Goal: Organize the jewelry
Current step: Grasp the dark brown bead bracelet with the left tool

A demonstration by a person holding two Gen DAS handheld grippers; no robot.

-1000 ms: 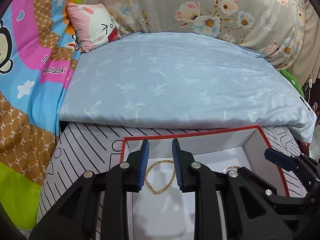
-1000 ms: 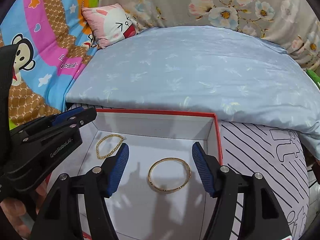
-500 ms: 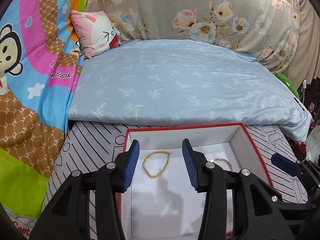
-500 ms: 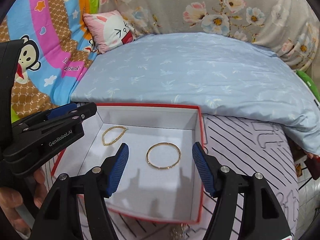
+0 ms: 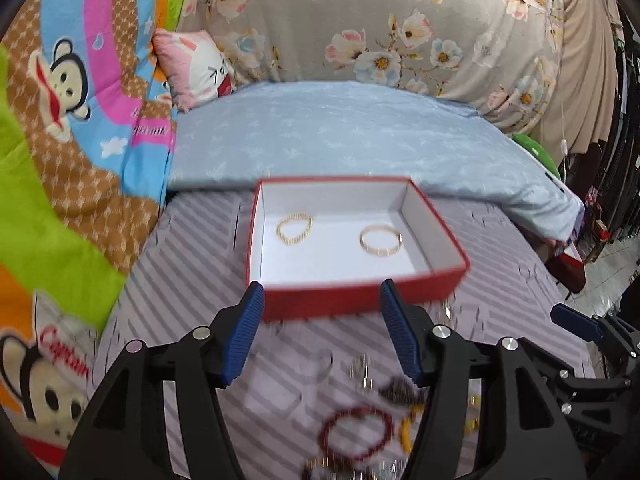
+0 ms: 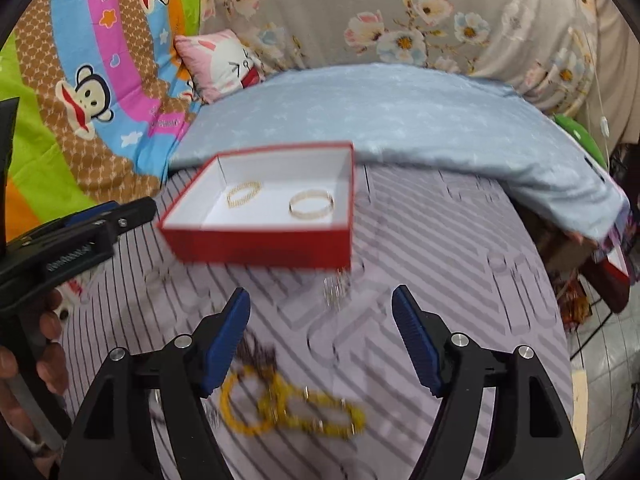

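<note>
Both grippers hang over the striped mat (image 6: 440, 248), empty. The left gripper (image 5: 322, 330) is opening, the right gripper (image 6: 320, 336) widening too. In the red box (image 5: 360, 296) near the mat's far edge lie a beaded bracelet (image 5: 295, 229) and a gold bangle (image 5: 381, 239), apart. More jewelry, blurred, lies at the mat's near edge: a red bead bracelet (image 5: 356, 434), yellow beads (image 6: 288, 408).

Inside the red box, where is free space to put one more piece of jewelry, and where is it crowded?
The red box is bare along its near wall, in front of the beaded gold bracelet and gold bangle. A bare strip lies between them. Outside, the mat below the tongs is crowded: red bead bracelet, yellow bead bracelet.
</note>
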